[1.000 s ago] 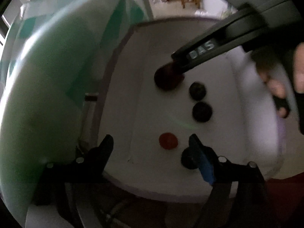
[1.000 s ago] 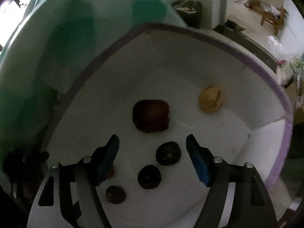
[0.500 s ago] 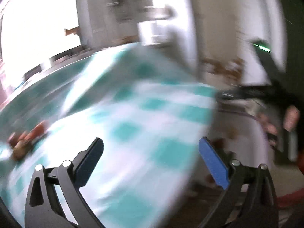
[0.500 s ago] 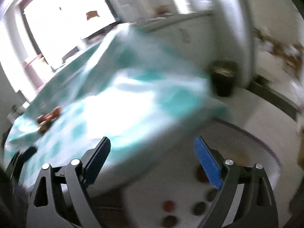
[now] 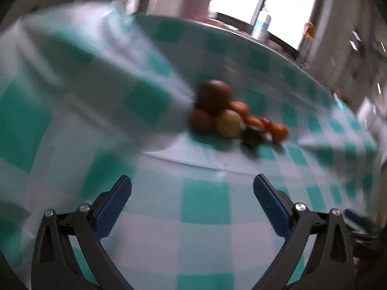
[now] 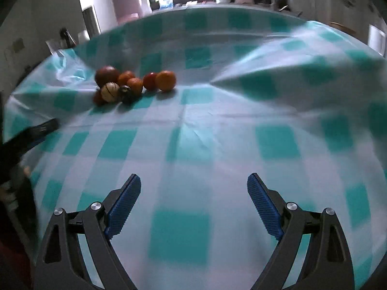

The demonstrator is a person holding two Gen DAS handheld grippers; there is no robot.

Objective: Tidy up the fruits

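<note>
Left gripper (image 5: 192, 186) is seen with its jaws spread wide, nothing between them; the blue pads (image 5: 113, 205) hang over bare checked cloth. The jaws have just been opening, and they are empty.

Right gripper (image 6: 193, 184) is likewise spread apart and empty — its jaws too have just been opening, with only cloth below them.

The worktop (image 6: 193, 145) is covered by a teal-and-white checked cloth (image 5: 205, 205), rumpled into raised folds at its far side.

Fruit pile (image 6: 130, 85) is noted ahead of the right gripper and off to its left, well apart from the fingertips. In it: a large dark red-brown fruit (image 6: 106, 75) at the far left, a pale striped fruit (image 6: 110, 91) just in front of it, a small dark fruit (image 6: 127, 93) beside that, and several orange and red ones, the largest orange fruit (image 6: 165, 80) at the pile's right end. The pieces lie touching one another.

From the left wrist view the same pile (image 5: 232, 118) is found ahead of the left gripper and slightly to the right, blurred; single pieces are hard to separate there.

At the left edge of the right wrist view a dark gripper finger (image 6: 36, 130) is seen over the cloth — the left gripper's, near the pile but not touching it.
</note>
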